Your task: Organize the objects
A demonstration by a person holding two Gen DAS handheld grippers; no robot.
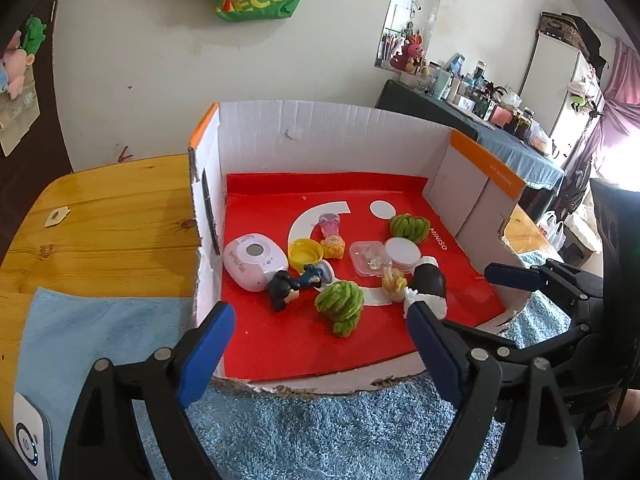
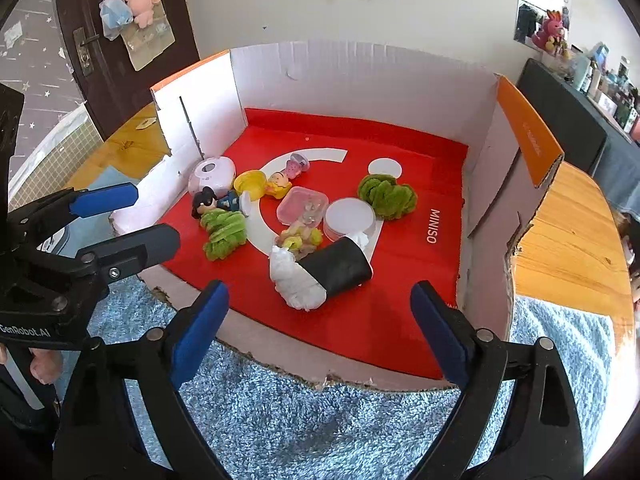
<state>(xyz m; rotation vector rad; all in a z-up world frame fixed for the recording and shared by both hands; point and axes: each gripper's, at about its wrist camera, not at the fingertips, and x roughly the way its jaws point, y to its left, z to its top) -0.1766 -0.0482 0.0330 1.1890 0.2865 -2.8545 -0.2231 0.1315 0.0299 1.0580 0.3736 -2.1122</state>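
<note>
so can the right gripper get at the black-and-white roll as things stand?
Probably yes. The right gripper is open and empty, and the black-and-white roll lies just ahead of it, with only bare red liner between and the box front cut low.

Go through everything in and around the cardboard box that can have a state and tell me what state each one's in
left gripper: open, empty
right gripper: open, empty
cardboard box: open top, front wall torn away
clear plastic case: lid shut, small bits inside
yellow cup: upright, empty
dark-haired figurine: lying down
black-and-white roll: lying on its side
</note>
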